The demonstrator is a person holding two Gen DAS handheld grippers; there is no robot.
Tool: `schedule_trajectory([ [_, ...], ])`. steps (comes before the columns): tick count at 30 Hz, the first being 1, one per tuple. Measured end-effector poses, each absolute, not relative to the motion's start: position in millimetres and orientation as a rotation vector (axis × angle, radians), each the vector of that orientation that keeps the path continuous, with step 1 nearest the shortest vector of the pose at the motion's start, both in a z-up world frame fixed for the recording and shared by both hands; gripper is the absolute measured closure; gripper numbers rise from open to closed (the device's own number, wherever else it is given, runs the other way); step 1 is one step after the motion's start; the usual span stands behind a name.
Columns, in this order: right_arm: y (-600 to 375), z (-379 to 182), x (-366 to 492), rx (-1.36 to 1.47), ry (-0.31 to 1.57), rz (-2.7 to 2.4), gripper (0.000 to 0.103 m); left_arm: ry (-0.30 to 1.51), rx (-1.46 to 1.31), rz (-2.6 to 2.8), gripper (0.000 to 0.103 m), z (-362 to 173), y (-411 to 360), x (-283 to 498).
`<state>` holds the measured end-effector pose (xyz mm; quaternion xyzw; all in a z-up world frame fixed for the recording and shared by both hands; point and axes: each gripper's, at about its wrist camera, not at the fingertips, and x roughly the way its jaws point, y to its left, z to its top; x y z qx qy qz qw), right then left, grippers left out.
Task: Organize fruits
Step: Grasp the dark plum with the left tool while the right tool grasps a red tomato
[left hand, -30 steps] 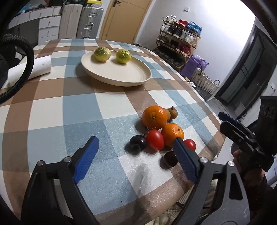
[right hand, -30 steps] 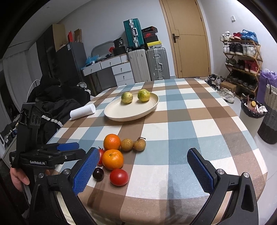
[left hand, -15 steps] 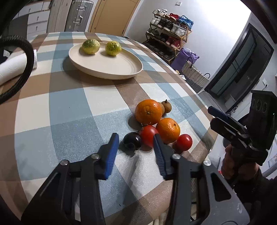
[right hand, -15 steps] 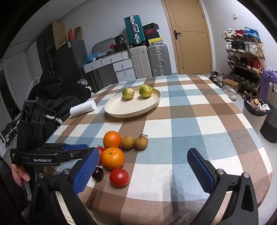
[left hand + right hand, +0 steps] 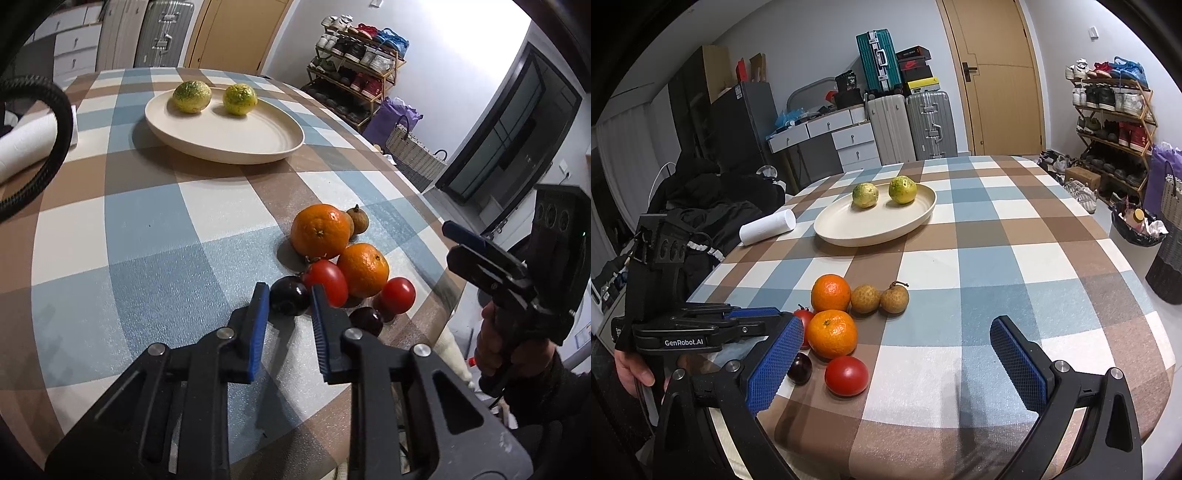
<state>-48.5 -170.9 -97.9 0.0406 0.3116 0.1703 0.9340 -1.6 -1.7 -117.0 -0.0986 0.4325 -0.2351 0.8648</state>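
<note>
Near the table's front edge lies a cluster of fruit: two oranges, two red tomatoes, two brown longans and two dark plums. My left gripper has its blue pads against both sides of the nearer dark plum, which rests on the cloth. The other plum lies to the right. My right gripper is wide open above the table edge, with nothing between its fingers. A cream plate further back holds two green-yellow citrus fruits.
A white paper roll lies left of the plate. The checked tablecloth covers a round table whose right half is bare. A black cable hangs at the left. Suitcases, drawers, a shoe rack and baskets stand around the room.
My left gripper moved forward and down to the fruit cluster and narrowed from wide open onto the dark plum. The right gripper barely moved and stayed open.
</note>
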Motion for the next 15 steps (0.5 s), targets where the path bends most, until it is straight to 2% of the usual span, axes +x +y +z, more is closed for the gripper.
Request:
schedule_trajectory([
  [15,-163.9,-108.6,-53.9,0.092,0.682,0.455,0.0,0.867,-0.25,-0.488,0.083,-104.3,10.6,-9.9],
])
